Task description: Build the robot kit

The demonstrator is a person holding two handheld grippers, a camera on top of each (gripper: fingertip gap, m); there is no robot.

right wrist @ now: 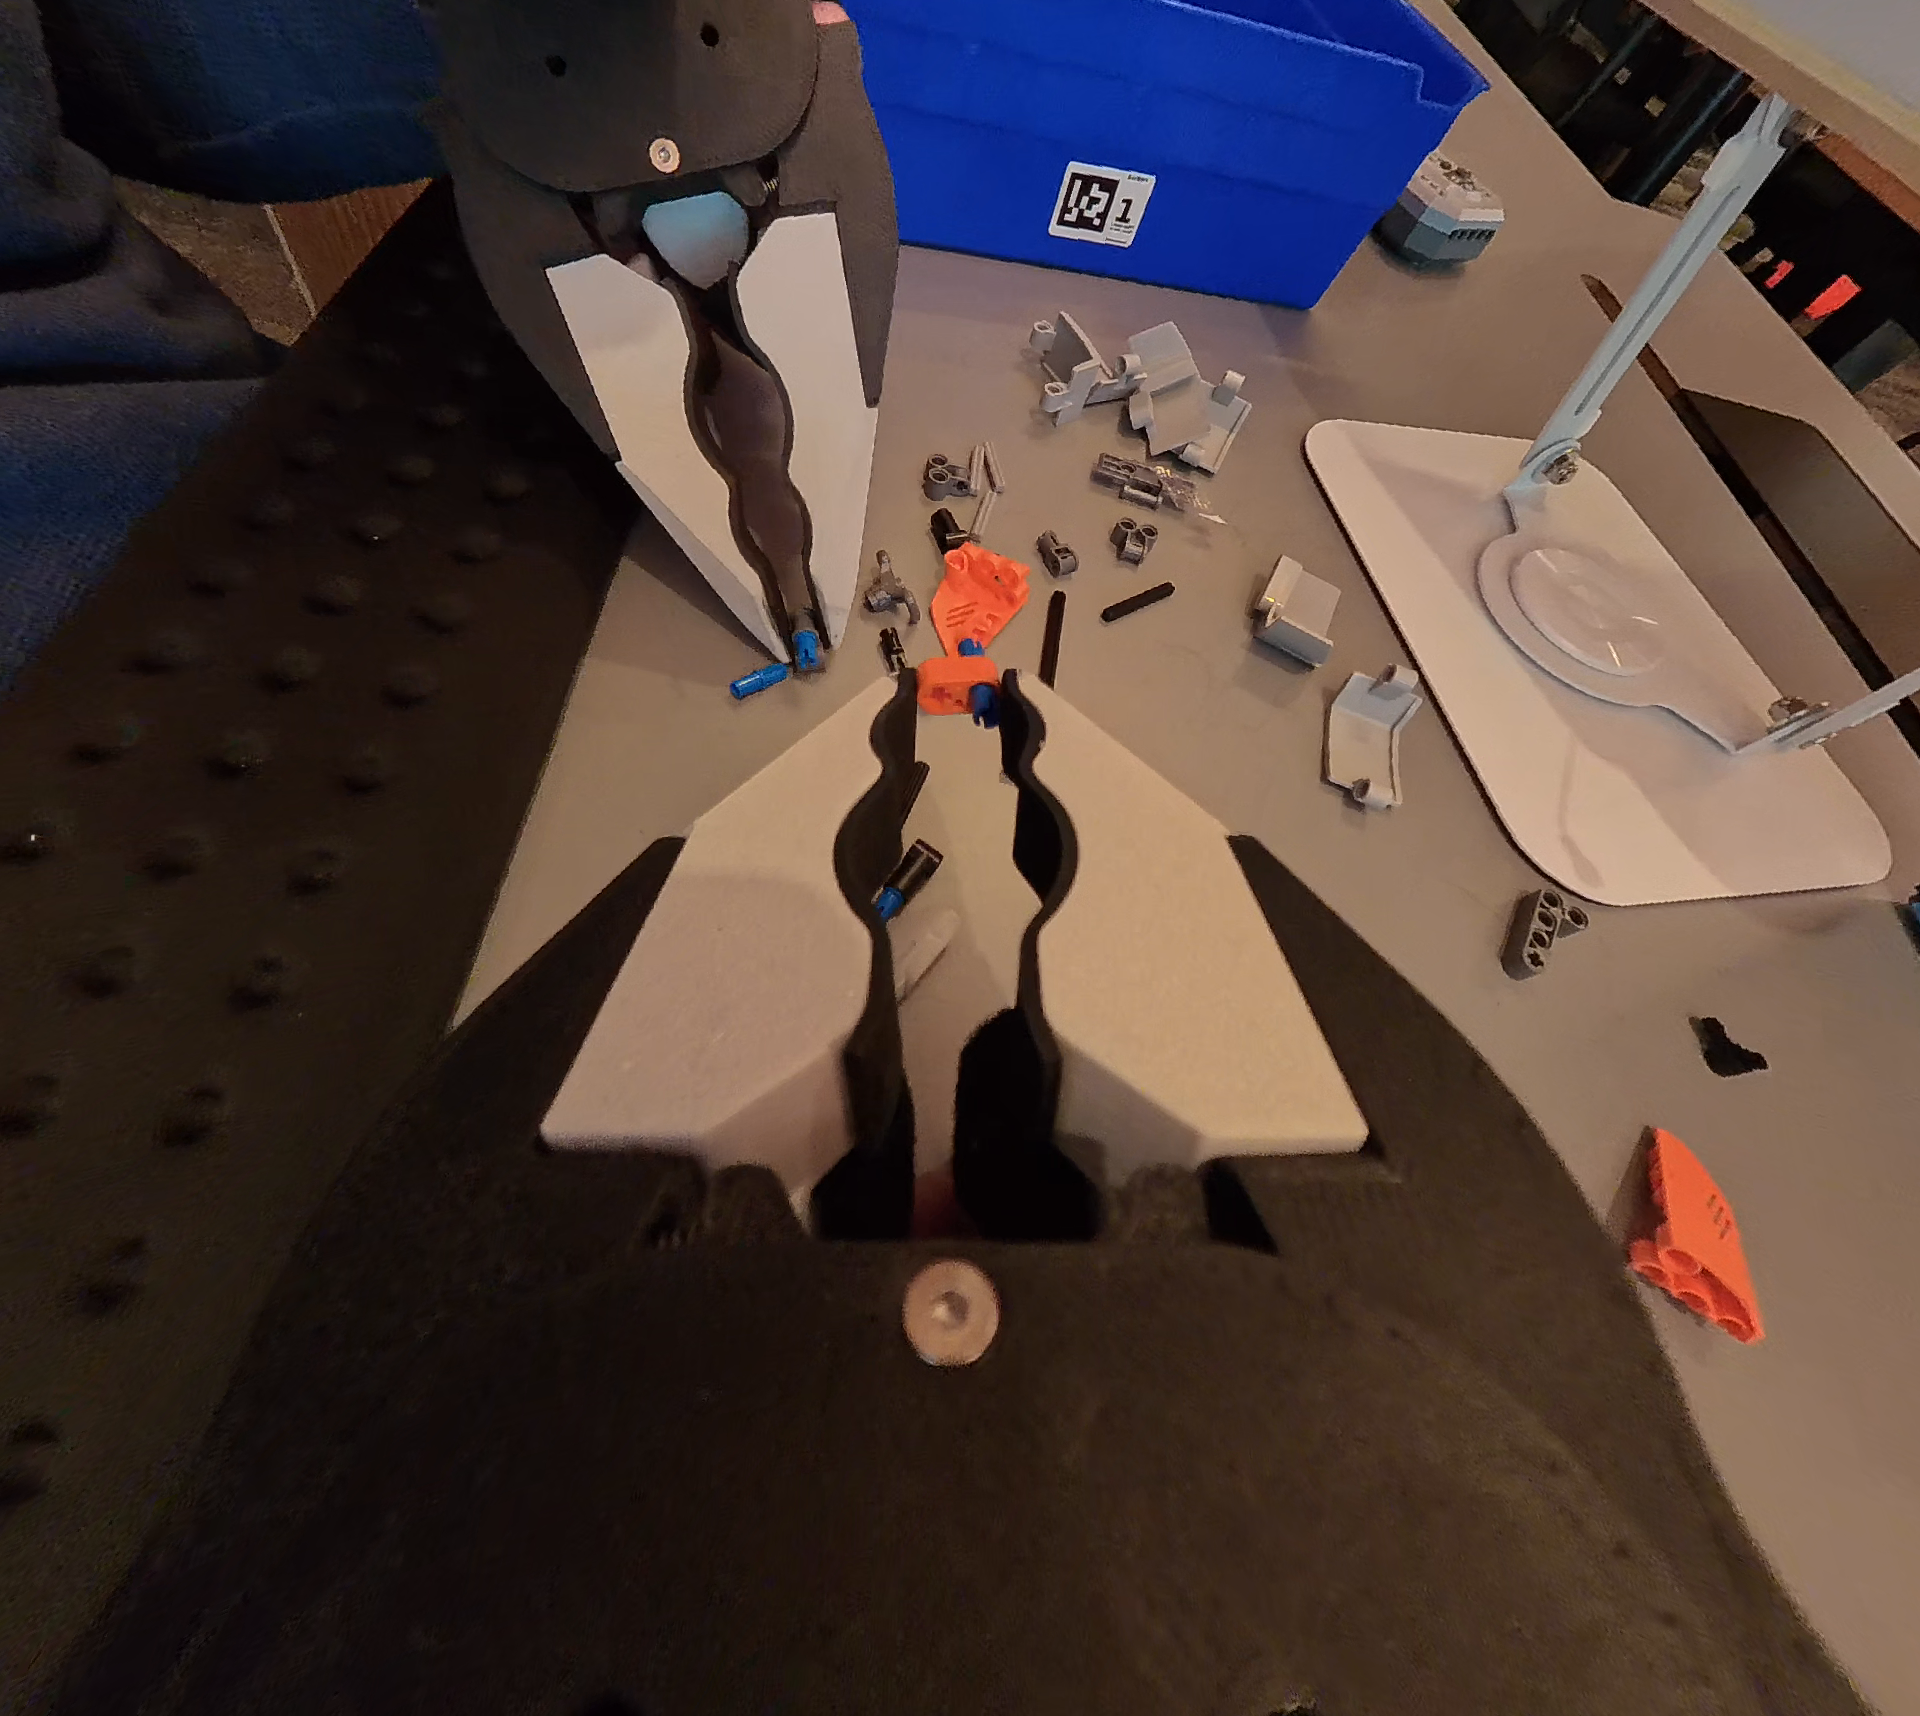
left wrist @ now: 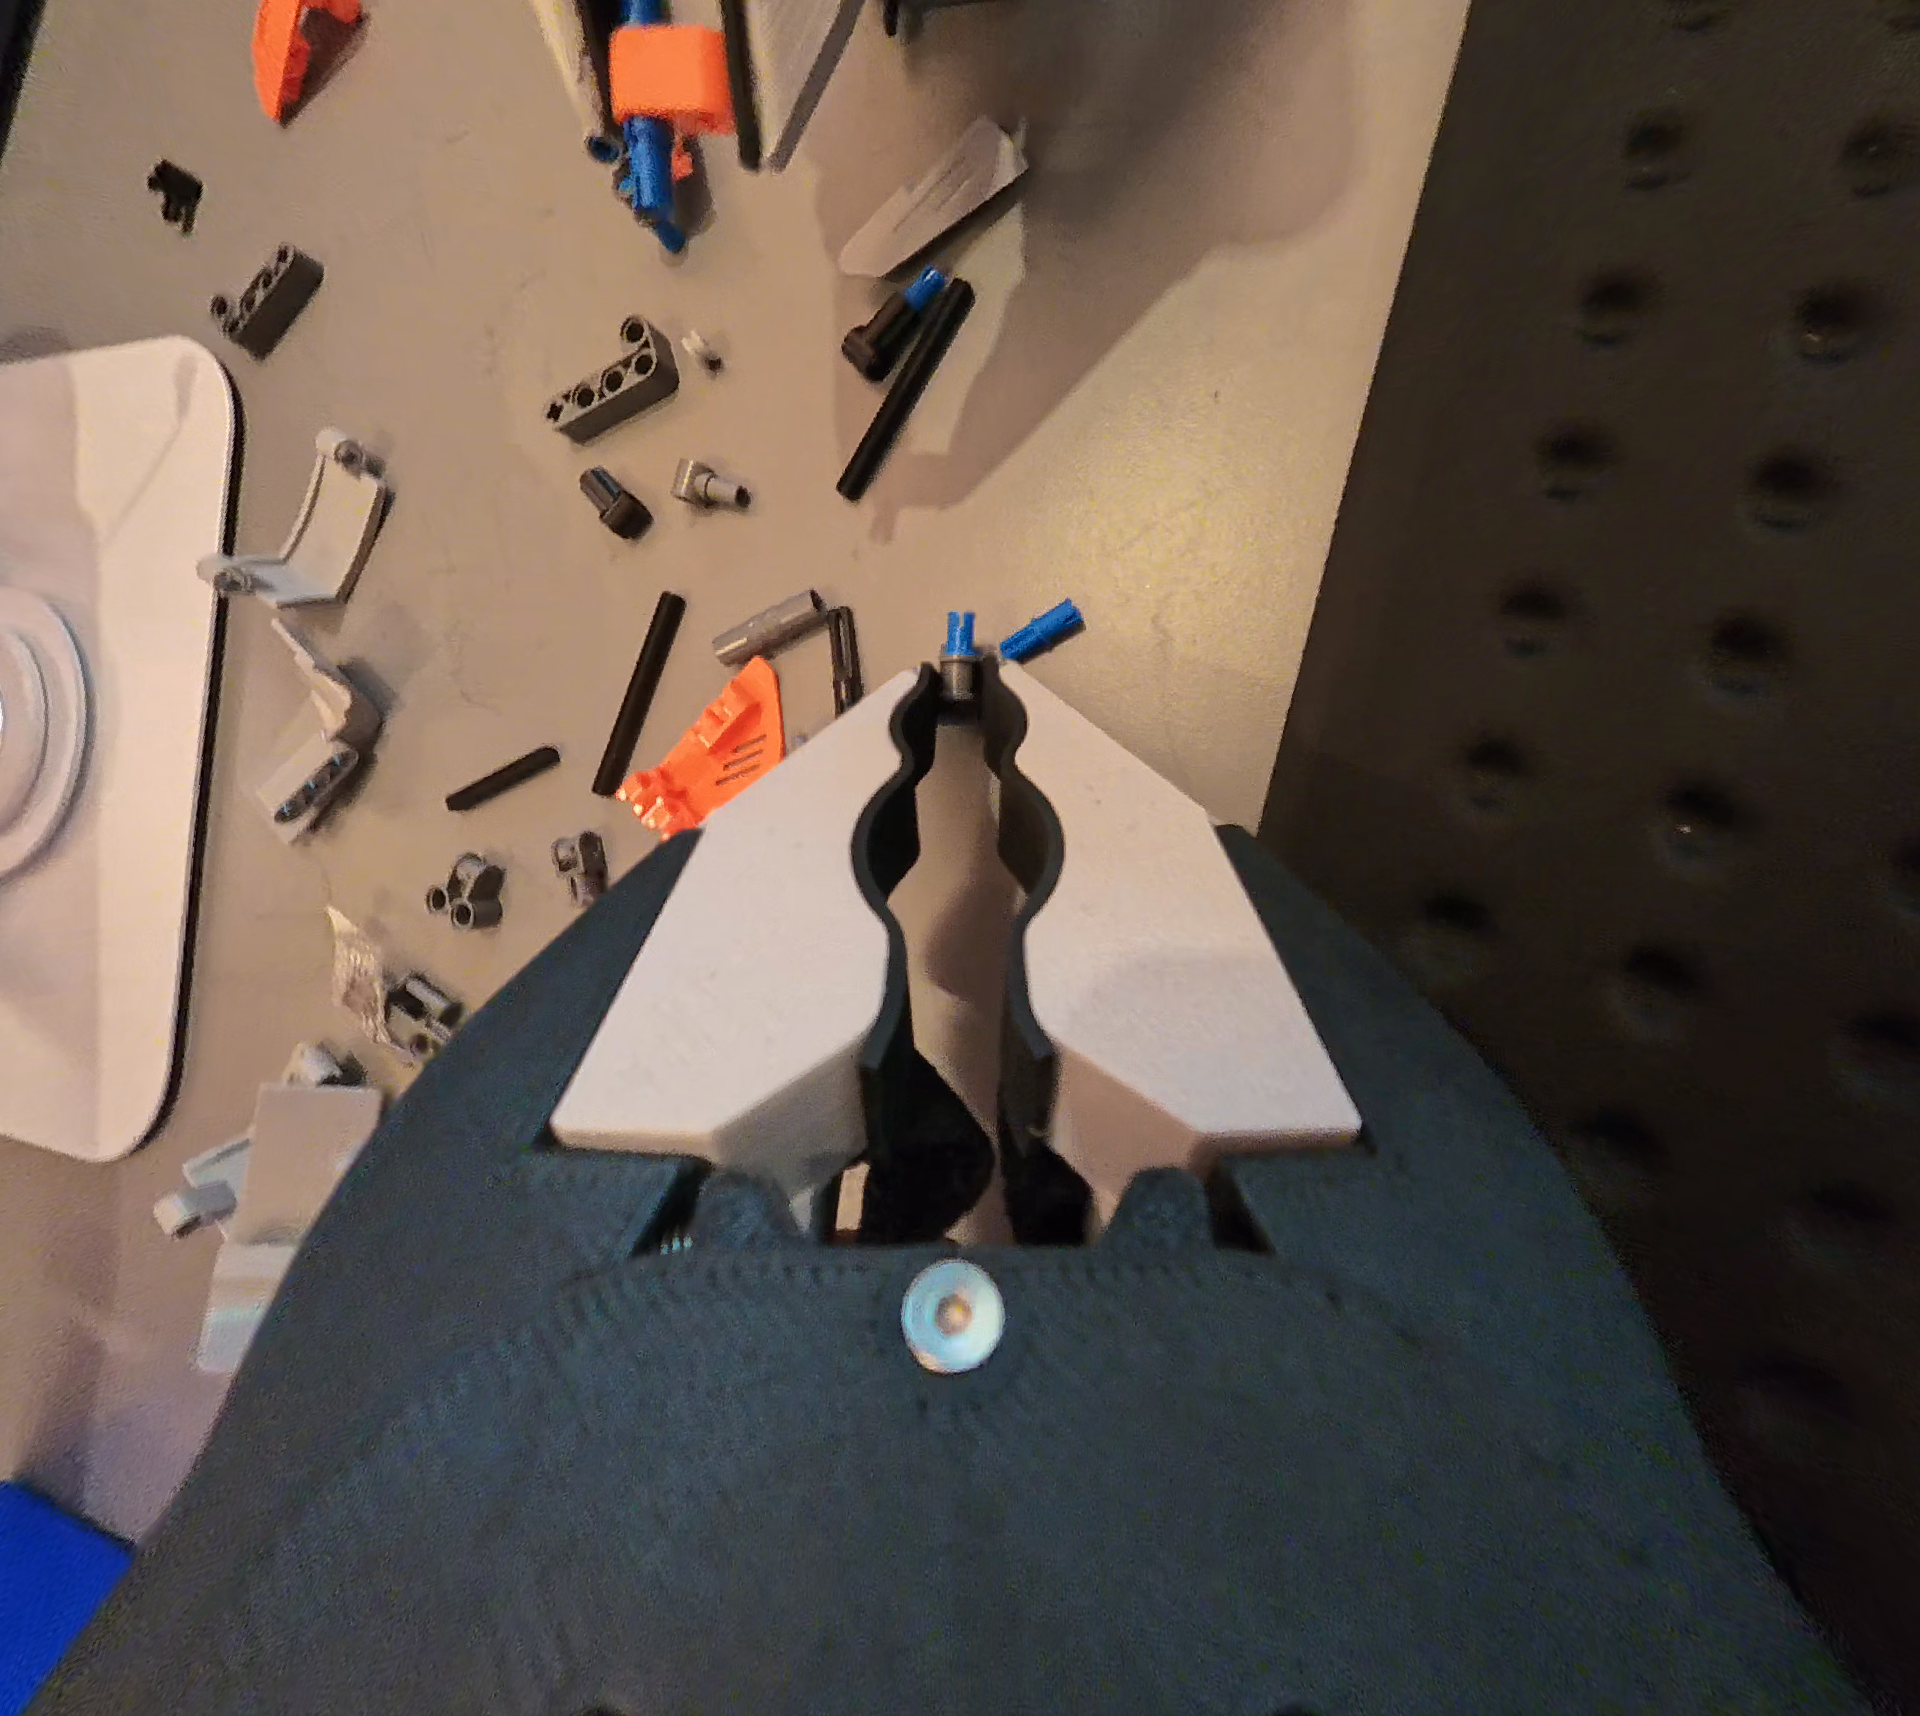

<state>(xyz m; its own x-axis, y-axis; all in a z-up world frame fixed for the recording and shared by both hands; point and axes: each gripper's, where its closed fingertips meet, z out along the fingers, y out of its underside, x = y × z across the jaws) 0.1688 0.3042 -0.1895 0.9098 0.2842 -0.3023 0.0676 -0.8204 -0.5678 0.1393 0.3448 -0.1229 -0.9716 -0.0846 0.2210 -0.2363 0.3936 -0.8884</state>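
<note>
My left gripper (left wrist: 961, 681) is shut on a small grey connector with a blue pin (left wrist: 960, 650) at its tips, low over the grey table (left wrist: 1122, 461). A loose blue pin (left wrist: 1041, 630) lies just right of it. My right gripper (right wrist: 958, 692) is shut on a small orange block with blue pins (right wrist: 940, 687), close to the table. In the left wrist view the right gripper (left wrist: 675, 139) comes in from the top with the orange block (left wrist: 665, 74). In the right wrist view the left gripper (right wrist: 805, 632) stands upper left, with the loose pin (right wrist: 758, 681) beside its tips.
Several grey and black parts and axles lie scattered, plus an orange panel (right wrist: 977, 596) and an orange wedge (right wrist: 1694, 1240). A blue bin (right wrist: 1091, 56) stands at the back, a white stand base (right wrist: 1558, 679) to the right, and a black perforated mat (right wrist: 260, 731) to the left.
</note>
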